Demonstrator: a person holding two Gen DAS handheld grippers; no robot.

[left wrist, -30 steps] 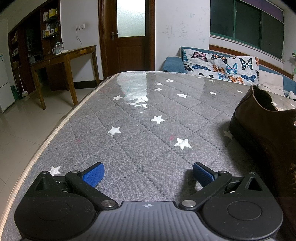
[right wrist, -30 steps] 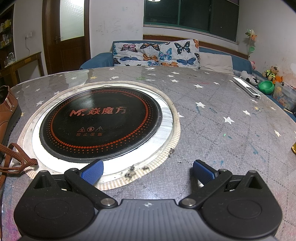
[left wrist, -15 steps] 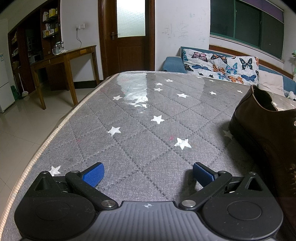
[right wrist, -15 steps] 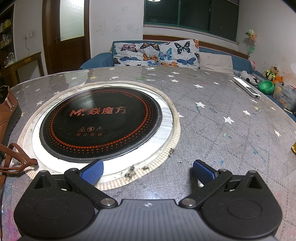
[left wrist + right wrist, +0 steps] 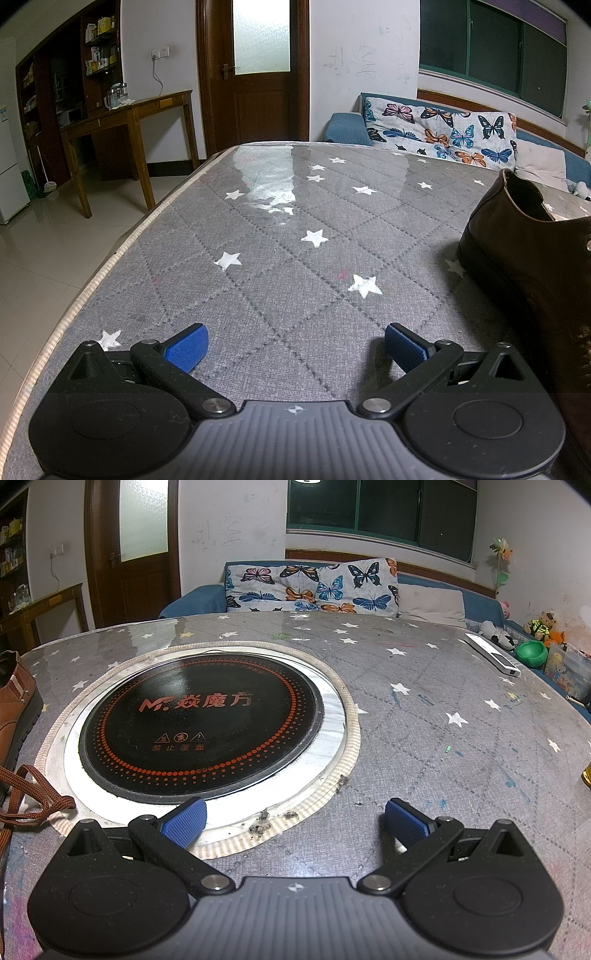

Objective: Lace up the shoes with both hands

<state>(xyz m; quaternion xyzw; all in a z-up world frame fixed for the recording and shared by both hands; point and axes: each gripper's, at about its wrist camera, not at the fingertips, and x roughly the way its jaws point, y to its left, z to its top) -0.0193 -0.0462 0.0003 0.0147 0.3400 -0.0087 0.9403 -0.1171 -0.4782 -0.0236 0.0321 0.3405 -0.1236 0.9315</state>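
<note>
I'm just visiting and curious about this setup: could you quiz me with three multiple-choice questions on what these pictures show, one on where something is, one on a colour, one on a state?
1. In the right wrist view, where is the shoe?
A. far left edge
B. on the cooktop
C. far right edge

2. What colour is the shoelace?
A. white
B. brown
C. green

3. How is the right tool?
A. shut on the shoelace
B. shut and empty
C. open and empty

Answers: 1 A, the shoe sits left of the round cooktop; 2 B, the loose lace is brown; 3 C, its blue pads stand wide apart over the table.
</note>
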